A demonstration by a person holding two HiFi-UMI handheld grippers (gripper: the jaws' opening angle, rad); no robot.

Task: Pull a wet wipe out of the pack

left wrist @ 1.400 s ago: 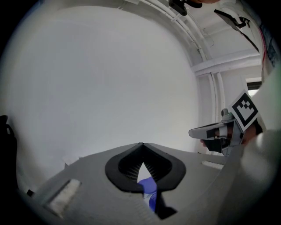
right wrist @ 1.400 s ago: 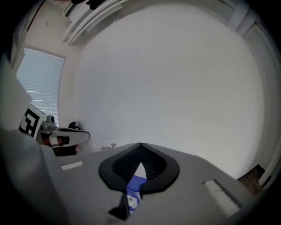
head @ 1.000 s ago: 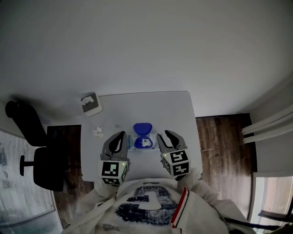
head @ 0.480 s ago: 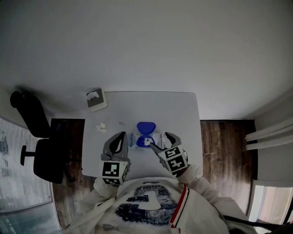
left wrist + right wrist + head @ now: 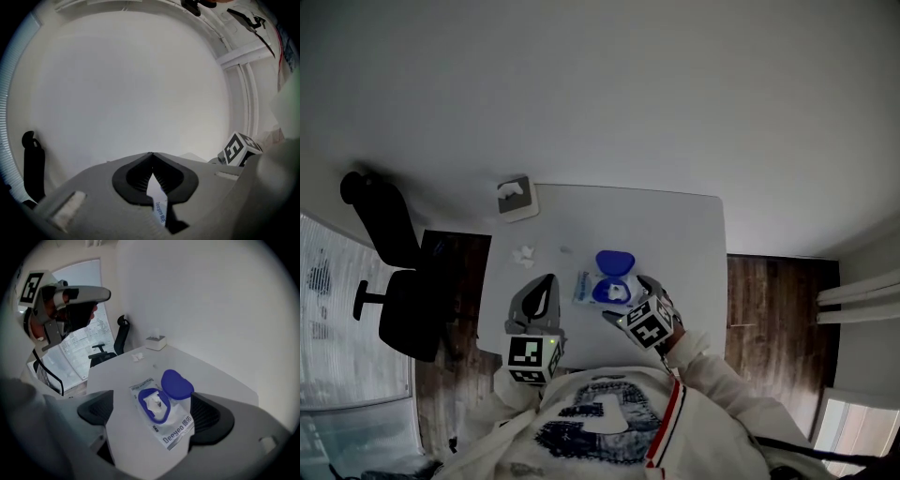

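Note:
The wet wipe pack [image 5: 598, 289] lies on the white table [image 5: 675, 234] with its blue lid [image 5: 615, 262] flipped open. A white wipe tuft [image 5: 156, 403] sticks up in the blue-rimmed opening of the pack [image 5: 174, 430], beside the lid [image 5: 176, 384]. My right gripper [image 5: 630, 300] hangs just above the pack. Its jaws have just been opening and stand wide, one on each side of the pack [image 5: 152, 413], touching nothing. My left gripper [image 5: 546, 280] is left of the pack, apart from it, with its tips together [image 5: 151, 154] and nothing held.
A tissue box [image 5: 516, 197] stands at the table's far left corner, with a crumpled tissue [image 5: 525, 253] nearer to me. A black office chair [image 5: 394, 272] is on the floor to the left. Wooden floor shows on both sides.
My right gripper has dropped toward the pack, tilted downward and opened wide. The left gripper has shifted only slightly and stays shut.

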